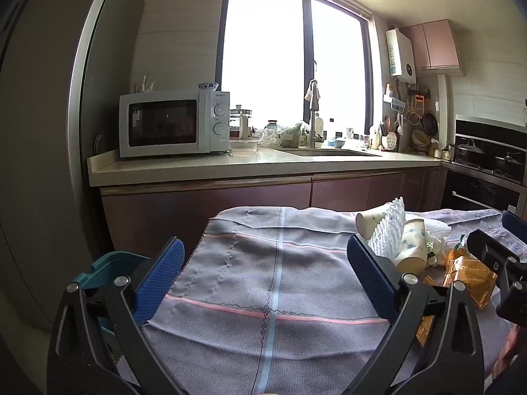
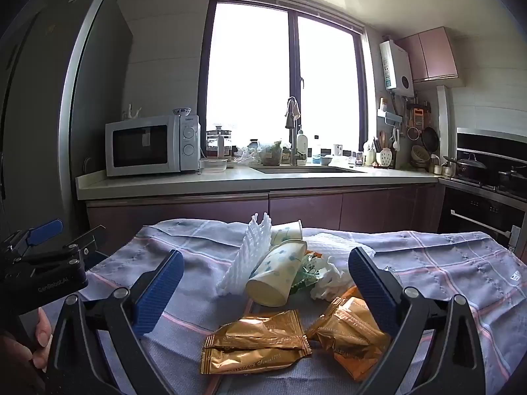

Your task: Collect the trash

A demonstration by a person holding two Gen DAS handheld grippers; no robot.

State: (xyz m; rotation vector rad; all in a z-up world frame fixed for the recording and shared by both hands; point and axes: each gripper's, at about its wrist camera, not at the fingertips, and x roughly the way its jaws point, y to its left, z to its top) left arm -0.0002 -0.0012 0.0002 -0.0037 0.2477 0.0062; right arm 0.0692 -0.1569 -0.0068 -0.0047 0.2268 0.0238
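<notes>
Right wrist only: gold wrappers (image 2: 257, 340); left: teal bin (image 1: 108, 271). Both hand-held grippers wide open, empty.

I note a grey-lilac tablecloth (image 2: 444, 263) checked with pink and pale blue lines. On it I see shiny gold snack wrappers (image 2: 257, 342), a cream paper cup (image 2: 276, 276) with teal floral print, and white foam netting (image 2: 245, 260). My gripper pads (image 2: 163, 293) are blue on black frames.

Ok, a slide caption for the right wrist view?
Open right claw hovering over gold wrappers, paper cups and foam netting on checked cloth.
</notes>
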